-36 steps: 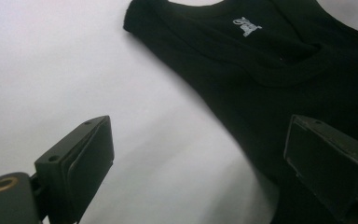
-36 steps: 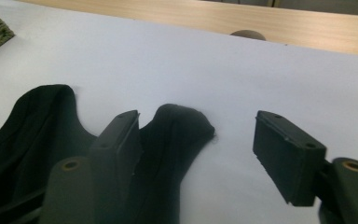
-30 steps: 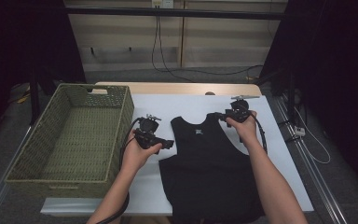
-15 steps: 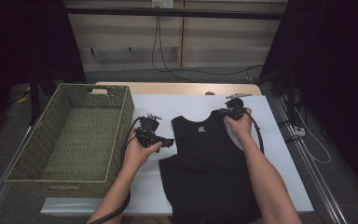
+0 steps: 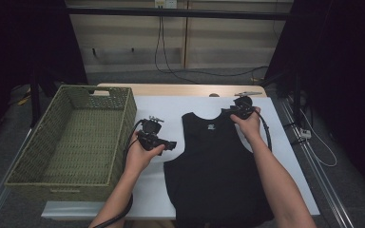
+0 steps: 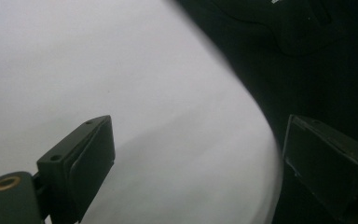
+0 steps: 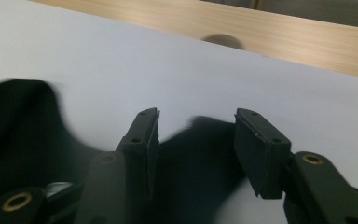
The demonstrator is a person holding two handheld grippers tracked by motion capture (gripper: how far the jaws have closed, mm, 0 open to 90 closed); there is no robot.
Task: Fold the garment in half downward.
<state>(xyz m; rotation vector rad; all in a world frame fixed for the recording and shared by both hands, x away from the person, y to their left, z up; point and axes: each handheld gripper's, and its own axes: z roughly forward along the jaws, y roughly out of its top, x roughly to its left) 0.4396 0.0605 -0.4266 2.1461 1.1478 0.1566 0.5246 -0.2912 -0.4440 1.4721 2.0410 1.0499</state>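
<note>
On the white table (image 5: 185, 107), an empty green basket (image 5: 71, 137) sits left of a black vest (image 5: 216, 166); both claws released.

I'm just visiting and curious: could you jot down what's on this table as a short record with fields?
Surface: white table
Garment: black tank top, laid flat, neck toward the far edge
Container: green woven basket, left of the garment, nothing visible inside
Left hand-held gripper: open, at the garment's left armhole edge, nothing pinched
Right hand-held gripper: jaws have just been opening, apart over the right shoulder strap, strap between them but not pinched
Far edge: bare wooden strip
</note>
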